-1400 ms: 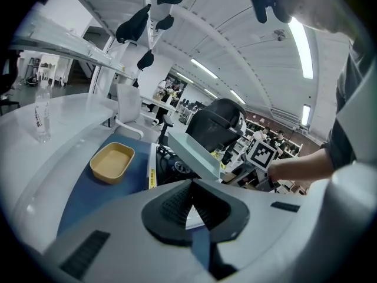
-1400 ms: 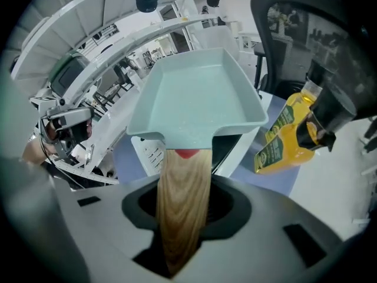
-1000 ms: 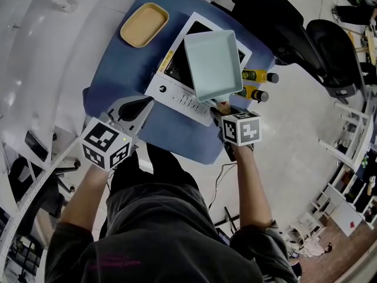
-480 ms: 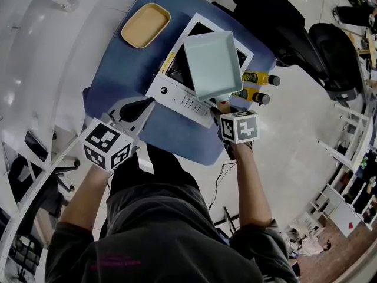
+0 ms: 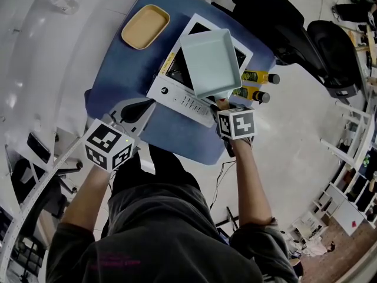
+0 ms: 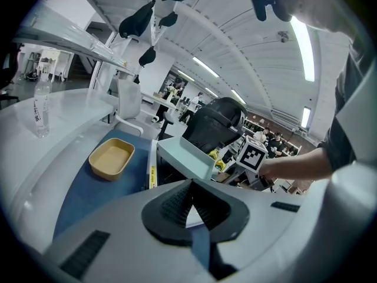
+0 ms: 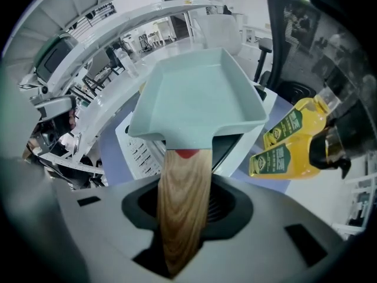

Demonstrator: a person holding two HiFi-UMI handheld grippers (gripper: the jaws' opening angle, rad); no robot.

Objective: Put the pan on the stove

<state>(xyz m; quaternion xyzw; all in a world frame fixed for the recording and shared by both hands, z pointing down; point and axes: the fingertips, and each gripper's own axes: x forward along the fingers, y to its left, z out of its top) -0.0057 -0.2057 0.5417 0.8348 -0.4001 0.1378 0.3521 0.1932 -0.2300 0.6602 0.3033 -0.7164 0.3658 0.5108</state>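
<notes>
A pale teal square pan [image 5: 211, 63] with a wooden handle [image 7: 184, 193] hangs just above the white stove [image 5: 177, 90] and covers most of its black glass top. My right gripper [image 5: 221, 105] is shut on the handle at the stove's near right corner. In the right gripper view the pan [image 7: 200, 99] fills the middle and the handle runs back between the jaws of the right gripper [image 7: 184, 208]. My left gripper [image 5: 141, 106] rests at the blue mat's near left, shut and holding nothing. From the left gripper [image 6: 189, 202] the pan [image 6: 187, 158] shows ahead.
A yellow tray [image 5: 145, 25] lies on the blue mat [image 5: 118, 69] left of the stove. Two yellow bottles [image 5: 256, 75] lie at the stove's right side, close under the pan's corner. A black office chair [image 5: 277, 22] stands behind the table.
The pan and my right gripper have drifted slightly left, over the stove. The left gripper has stayed where it was.
</notes>
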